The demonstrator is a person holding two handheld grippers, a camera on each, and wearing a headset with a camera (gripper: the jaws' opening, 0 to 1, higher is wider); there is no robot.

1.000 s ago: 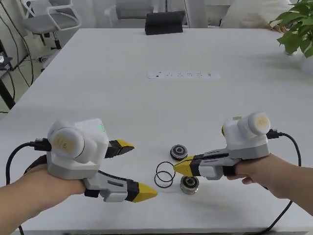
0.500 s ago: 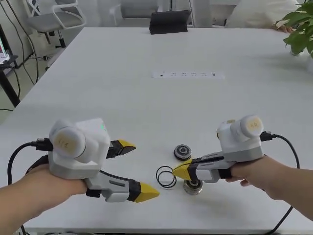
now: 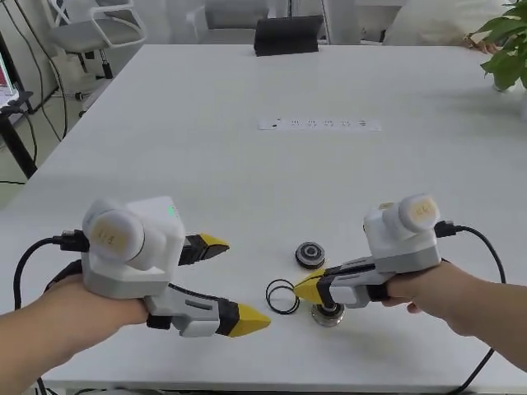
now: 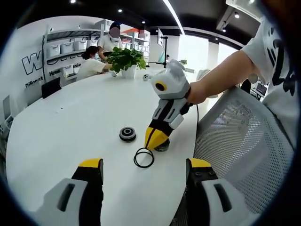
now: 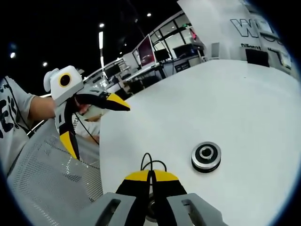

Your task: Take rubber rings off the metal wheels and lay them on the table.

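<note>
We look over a long white table (image 3: 247,164) under bright, even light. Midway along the table lies a white power strip (image 3: 319,124), and at the table's far end stands a dark flat device (image 3: 287,35). Beyond the table's far left corner is a grey office chair (image 3: 95,29), and at its far right corner a leafy green plant (image 3: 504,49). Against the table's near edge we see a grey mesh chair (image 4: 240,136). Past the table, wall shelves (image 4: 70,47) carry white boxes, monitors (image 5: 146,49) stand on desks, and a light strip (image 4: 176,16) crosses the dark ceiling.

Right tool (image 5: 151,174) closed, rings (image 5: 154,163), wheel (image 5: 206,156) beyond
</note>
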